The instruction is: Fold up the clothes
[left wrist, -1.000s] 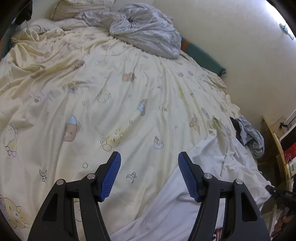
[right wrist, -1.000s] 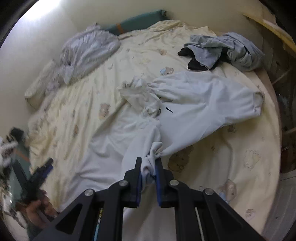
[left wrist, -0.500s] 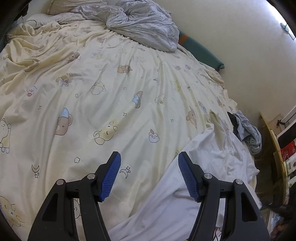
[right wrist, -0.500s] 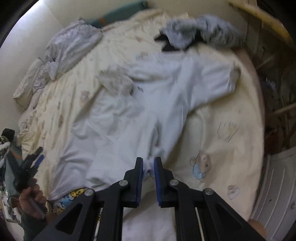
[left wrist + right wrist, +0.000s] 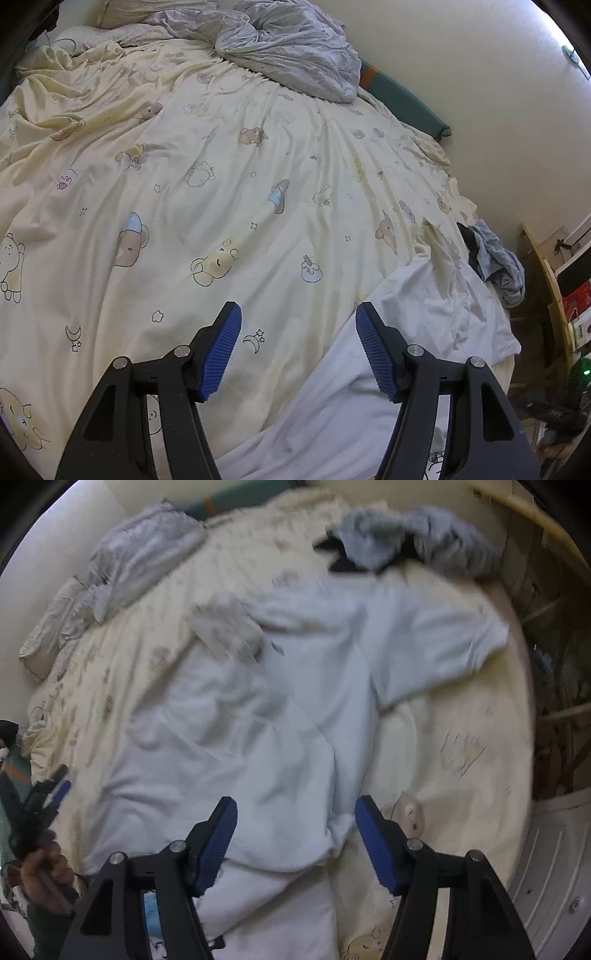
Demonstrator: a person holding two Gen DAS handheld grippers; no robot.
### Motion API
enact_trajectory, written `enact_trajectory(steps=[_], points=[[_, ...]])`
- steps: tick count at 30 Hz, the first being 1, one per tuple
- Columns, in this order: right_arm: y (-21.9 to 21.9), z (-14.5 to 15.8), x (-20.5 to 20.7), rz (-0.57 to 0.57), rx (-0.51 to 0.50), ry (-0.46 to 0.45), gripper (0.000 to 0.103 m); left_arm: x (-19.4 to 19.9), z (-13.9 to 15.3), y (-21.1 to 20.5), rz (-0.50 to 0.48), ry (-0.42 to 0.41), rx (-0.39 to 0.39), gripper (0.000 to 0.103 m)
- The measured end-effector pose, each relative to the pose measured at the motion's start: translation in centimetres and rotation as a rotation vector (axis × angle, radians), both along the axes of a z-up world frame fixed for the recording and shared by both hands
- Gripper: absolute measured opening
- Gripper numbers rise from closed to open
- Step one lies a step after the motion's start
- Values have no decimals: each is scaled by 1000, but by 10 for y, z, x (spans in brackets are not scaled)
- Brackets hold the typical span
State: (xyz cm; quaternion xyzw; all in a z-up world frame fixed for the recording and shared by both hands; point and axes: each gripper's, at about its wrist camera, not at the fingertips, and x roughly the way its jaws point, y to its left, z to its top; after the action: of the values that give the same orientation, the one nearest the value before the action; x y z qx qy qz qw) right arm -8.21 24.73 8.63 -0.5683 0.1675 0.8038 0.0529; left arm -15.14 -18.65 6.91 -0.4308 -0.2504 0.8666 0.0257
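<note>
A white long-sleeved garment (image 5: 288,709) lies spread on the yellow cartoon-print bed cover (image 5: 461,738), one sleeve (image 5: 443,646) reaching right. My right gripper (image 5: 295,830) hangs just over the garment's lower edge, its jaws opening, the cloth lying loose below and between the blue pads (image 5: 376,845), which do not press it. In the left wrist view the same garment (image 5: 406,350) fills the lower right. My left gripper (image 5: 297,350) is open above the bed cover (image 5: 184,184), at the garment's edge, gripping nothing. It also shows small at the left, as the left gripper (image 5: 48,794) held by a hand (image 5: 44,871).
A crumpled grey quilt (image 5: 288,44) and a pillow lie at the head of the bed. A heap of grey-blue and black clothes (image 5: 417,546) sits at the far right corner. A teal bolster (image 5: 402,99) runs along the wall. Wooden shelving (image 5: 554,288) stands beside the bed.
My right gripper, shut on a bunch of the white garment before, has sunk toward the bed and let the cloth go. The left gripper has stayed open and in place.
</note>
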Motion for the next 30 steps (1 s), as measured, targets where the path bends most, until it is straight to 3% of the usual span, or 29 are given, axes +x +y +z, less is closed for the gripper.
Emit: enact_trajectory(steps=[1, 3, 4, 5, 9, 15, 18, 22, 25, 30], points=[[1, -7, 1, -3, -1, -13, 61, 0, 0, 1, -4, -2, -1, 69], [0, -16, 5, 1, -6, -31, 37, -1, 0, 2, -11, -1, 0, 69], [-1, -18, 8, 5, -18, -38, 15, -1, 0, 3, -13, -1, 1, 69], [-1, -19, 10, 9, -26, -40, 4, -1, 0, 3, -14, -1, 4, 69], [-11, 7, 15, 22, -33, 32, 4, 0, 0, 3, -16, -3, 19, 69], [-47, 88, -15, 112, -62, 220, 4, 2, 5, -2, -2, 16, 28, 69], [-72, 116, -46, 177, -70, 277, 4, 7, 11, -9, 35, 45, 31, 69], [-112, 138, -105, 253, -87, 329, 4, 24, 32, -28, 134, 156, 12, 69], [-152, 147, -155, 312, -96, 361, 4, 37, 44, -45, 232, 223, -15, 69], [-238, 150, -243, 401, -92, 394, 4, 55, 50, -73, 397, 254, -40, 69]])
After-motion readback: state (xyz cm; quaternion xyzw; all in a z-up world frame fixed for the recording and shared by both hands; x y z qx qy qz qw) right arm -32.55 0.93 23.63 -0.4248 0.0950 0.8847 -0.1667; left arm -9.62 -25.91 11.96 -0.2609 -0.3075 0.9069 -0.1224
